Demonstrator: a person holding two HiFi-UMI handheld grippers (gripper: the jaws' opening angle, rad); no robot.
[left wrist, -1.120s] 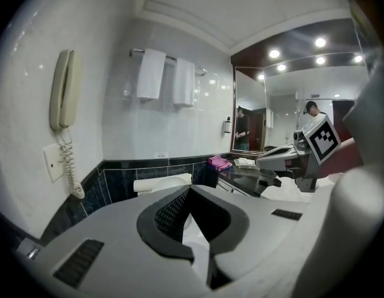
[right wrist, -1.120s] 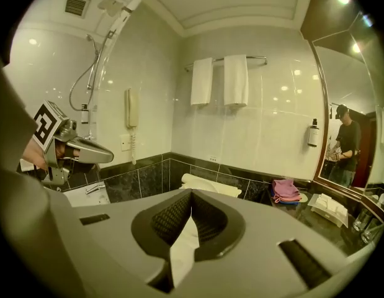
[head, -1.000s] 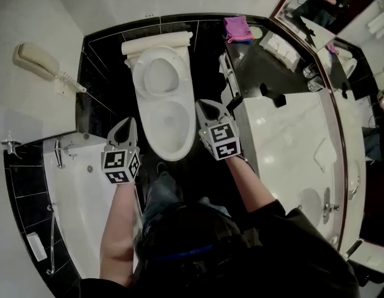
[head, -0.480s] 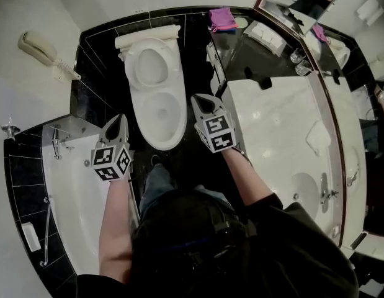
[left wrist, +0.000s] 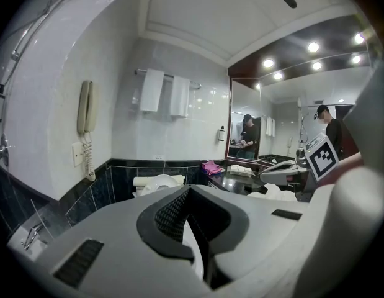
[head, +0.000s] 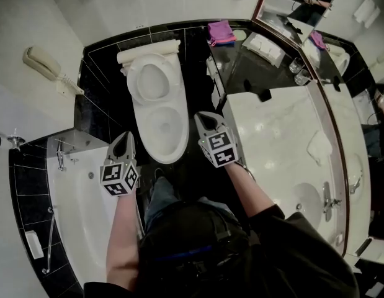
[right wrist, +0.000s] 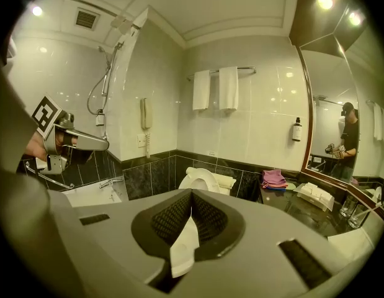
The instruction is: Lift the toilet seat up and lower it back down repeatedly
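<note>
— How do your tools stand?

— My left gripper is closed on nothing, jaw tips pressed together. My right gripper is the same, empty and closed. They flank the front end of the toilet, one on each side, both clear of it.

— And the seat?

— The toilet seat is up, tipped back toward the tank at the rear of the toilet, well beyond both pairs of tips. Whether it touches the tank I can't tell.

— What crowds you?

— To the left of the toilet, the bathtub lies under my left gripper and forearm. To the right of the toilet, the near edge of the white counter comes just beside my right gripper. My leg stands in front of the toilet, between my arms.

— Farther out?

— A wall phone hangs left of the toilet. A pink cloth lies on the dark shelf right of the tank. Two white towels hang on a rail above the toilet. A mirror runs along the far side of the counter.
</note>
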